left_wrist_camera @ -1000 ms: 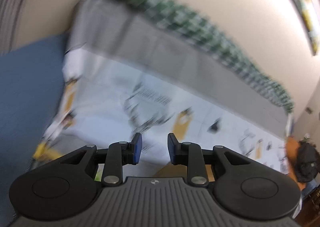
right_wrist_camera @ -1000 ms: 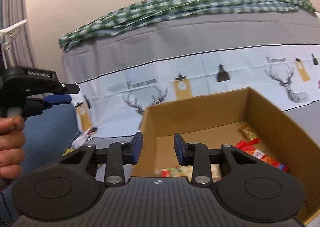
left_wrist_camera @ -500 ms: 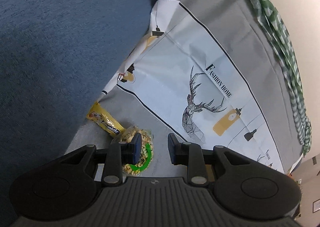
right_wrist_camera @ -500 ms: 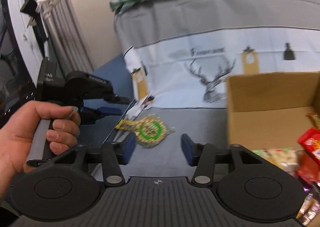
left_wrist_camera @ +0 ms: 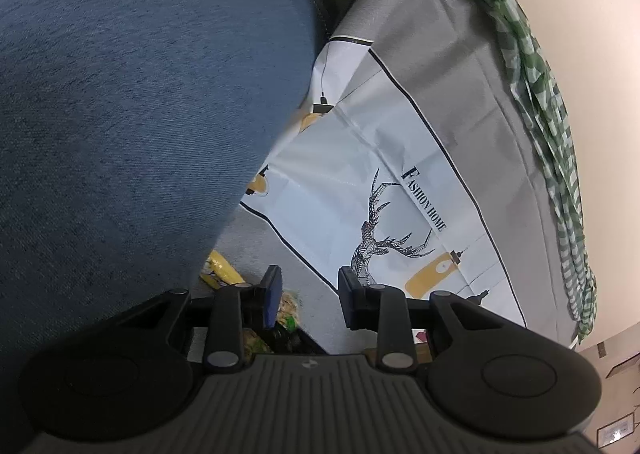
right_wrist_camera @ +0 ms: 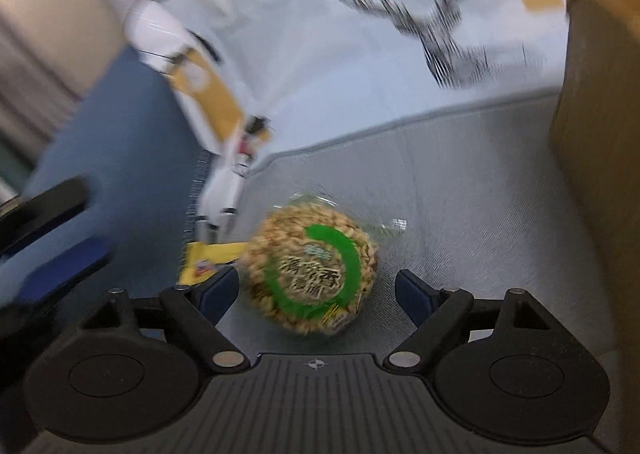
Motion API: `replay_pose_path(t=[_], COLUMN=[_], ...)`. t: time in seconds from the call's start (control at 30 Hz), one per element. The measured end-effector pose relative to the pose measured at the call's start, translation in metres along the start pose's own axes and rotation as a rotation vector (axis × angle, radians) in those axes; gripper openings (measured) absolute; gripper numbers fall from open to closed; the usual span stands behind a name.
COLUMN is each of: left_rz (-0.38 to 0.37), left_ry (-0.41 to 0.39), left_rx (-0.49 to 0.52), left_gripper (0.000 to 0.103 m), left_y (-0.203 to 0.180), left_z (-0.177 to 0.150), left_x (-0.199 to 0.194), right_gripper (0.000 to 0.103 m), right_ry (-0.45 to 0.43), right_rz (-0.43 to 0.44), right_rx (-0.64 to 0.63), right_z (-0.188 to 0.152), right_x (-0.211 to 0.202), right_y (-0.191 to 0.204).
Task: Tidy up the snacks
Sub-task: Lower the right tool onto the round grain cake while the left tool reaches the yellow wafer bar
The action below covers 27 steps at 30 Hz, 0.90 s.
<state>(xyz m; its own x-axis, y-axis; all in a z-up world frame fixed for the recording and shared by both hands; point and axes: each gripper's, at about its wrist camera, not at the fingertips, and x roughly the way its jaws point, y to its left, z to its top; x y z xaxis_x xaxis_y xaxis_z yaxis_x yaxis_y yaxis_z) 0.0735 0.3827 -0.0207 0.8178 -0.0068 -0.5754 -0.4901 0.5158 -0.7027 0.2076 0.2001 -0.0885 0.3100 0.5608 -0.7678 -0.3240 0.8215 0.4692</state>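
So the right gripper (right_wrist_camera: 316, 290) is hanging right over the round peanut snack pack (right_wrist_camera: 312, 270), jaws wide and opening, pack sitting between the fingers with nothing pressing on it. The pack lies flat on the grey seat cushion (right_wrist_camera: 460, 222), well left of the cardboard box (right_wrist_camera: 600, 134), with a yellow snack packet (right_wrist_camera: 208, 258) touching its left edge. The left gripper (left_wrist_camera: 308, 296) is narrow, opening a bit, nothing between its jaws, close by the blue cushion (left_wrist_camera: 120, 114).
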Motion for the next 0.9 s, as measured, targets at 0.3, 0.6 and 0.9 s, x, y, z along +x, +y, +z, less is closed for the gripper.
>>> replay_pose_path(t=[0.3, 0.6, 0.9], left_rz=[0.0, 0.014, 0.039], left_ry=[0.004, 0.006, 0.001], left_rx=[0.008, 0.026, 0.048], left_gripper=[0.033, 0.033, 0.033], left_y=[-0.003, -0.004, -0.005], left_z=[0.001, -0.001, -0.005], left_x=[0.002, 0.001, 0.003], right_gripper=[0.059, 0.029, 0.029], right_ry=[-0.018, 0.018, -0.018], right_rz=[-0.067, -0.043, -0.023], right_rx=[-0.074, -0.268, -0.365], right_z=[-0.003, -0.027, -0.072], right_x=[0.018, -0.045, -0.109], right_y=[0.017, 0.028, 0.007])
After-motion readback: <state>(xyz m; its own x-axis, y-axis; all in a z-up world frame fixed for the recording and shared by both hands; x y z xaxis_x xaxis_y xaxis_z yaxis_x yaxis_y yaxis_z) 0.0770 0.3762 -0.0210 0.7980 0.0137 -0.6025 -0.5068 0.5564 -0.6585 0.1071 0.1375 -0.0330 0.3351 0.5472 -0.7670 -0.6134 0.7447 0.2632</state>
